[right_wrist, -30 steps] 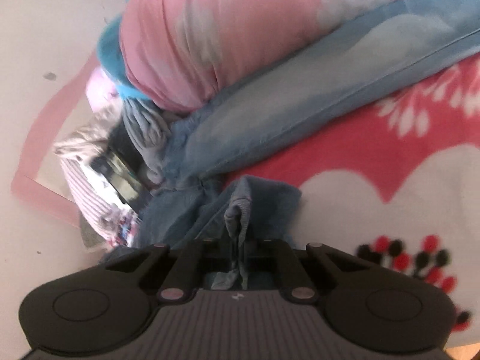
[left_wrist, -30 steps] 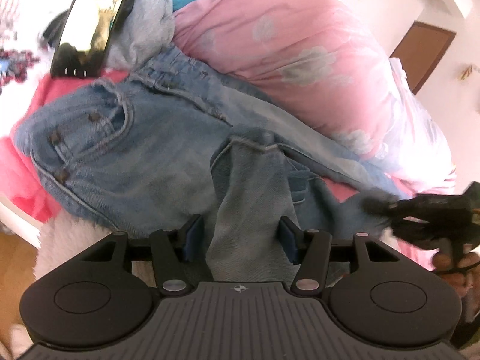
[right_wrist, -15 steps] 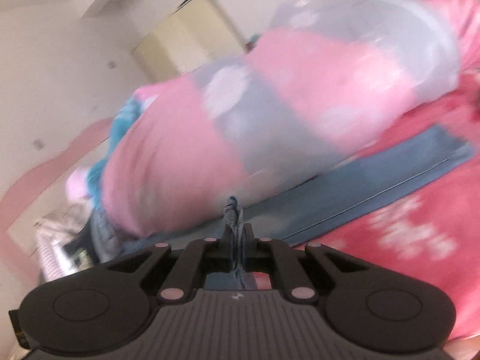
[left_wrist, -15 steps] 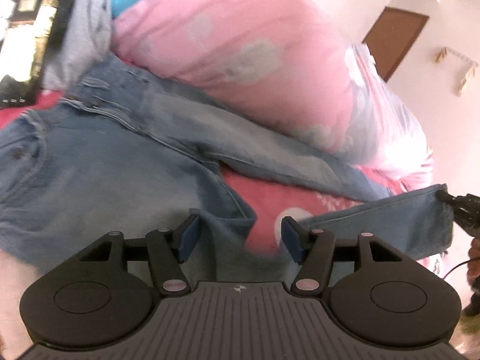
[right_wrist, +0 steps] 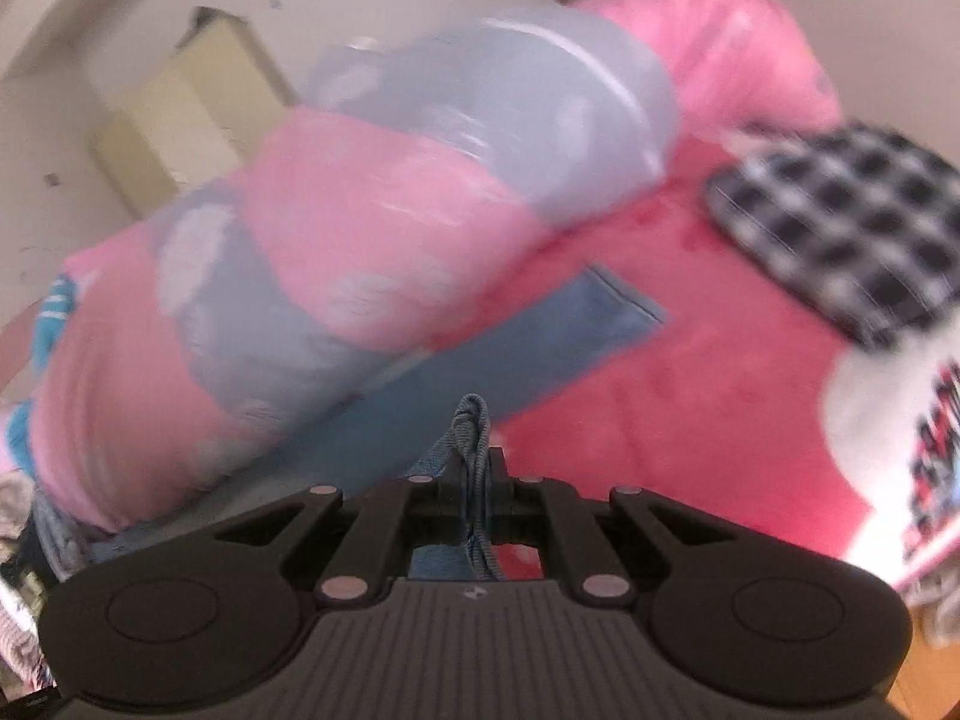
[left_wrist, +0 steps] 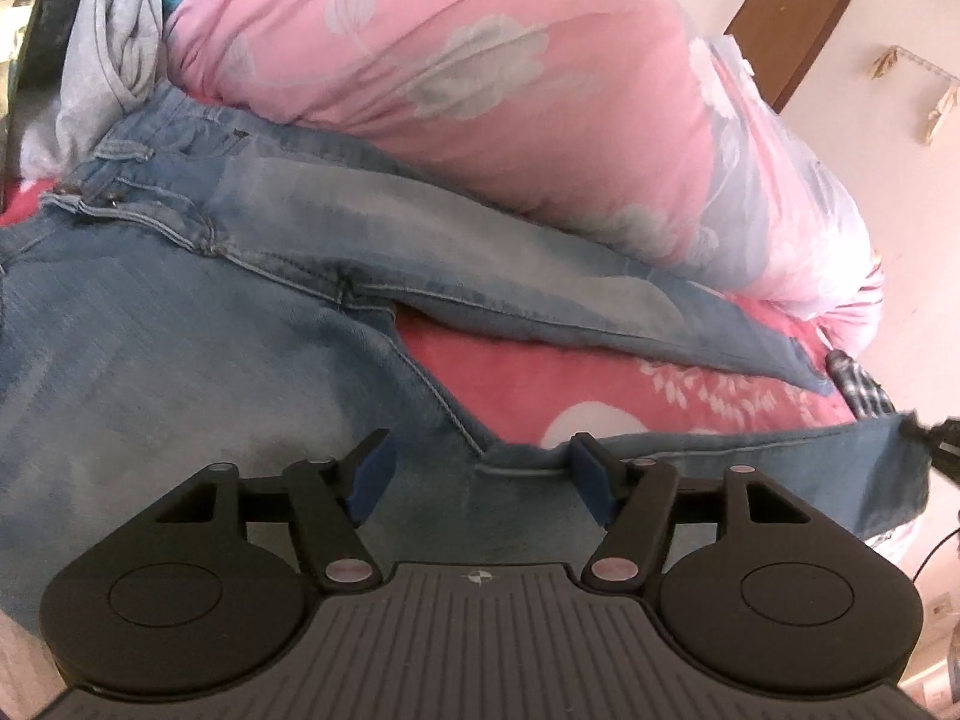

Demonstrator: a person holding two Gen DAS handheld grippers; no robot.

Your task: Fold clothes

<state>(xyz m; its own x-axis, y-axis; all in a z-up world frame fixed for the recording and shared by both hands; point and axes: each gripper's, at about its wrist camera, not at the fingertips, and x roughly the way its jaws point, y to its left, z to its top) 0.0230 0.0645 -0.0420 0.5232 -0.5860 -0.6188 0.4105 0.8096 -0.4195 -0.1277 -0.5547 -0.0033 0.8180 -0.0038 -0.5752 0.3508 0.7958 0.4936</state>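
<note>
A pair of light blue jeans [left_wrist: 180, 360] lies spread on a pink blanket [left_wrist: 528, 378], waistband at the left, both legs running right. My left gripper [left_wrist: 480, 468] stands open over the near leg by the crotch, with denim under it but nothing pinched. My right gripper [right_wrist: 477, 468] is shut on the hem of the near leg [right_wrist: 474, 420], holding it stretched out to the right; its black tip [left_wrist: 942, 438] shows at the right edge of the left wrist view. The far leg [right_wrist: 540, 336] lies flat against the duvet.
A big pink flowered duvet [left_wrist: 480, 72] is piled along the far side of the jeans. A grey garment [left_wrist: 114, 60] lies at the far left. A black-and-white checked cloth [right_wrist: 840, 222] rests on the blanket at the right. A brown door [left_wrist: 786, 30] is in the far wall.
The near leg, folded back over the seat a second ago, has been pulled out straight to the right by my right gripper. My left gripper has shifted right along the jeans and stayed open.
</note>
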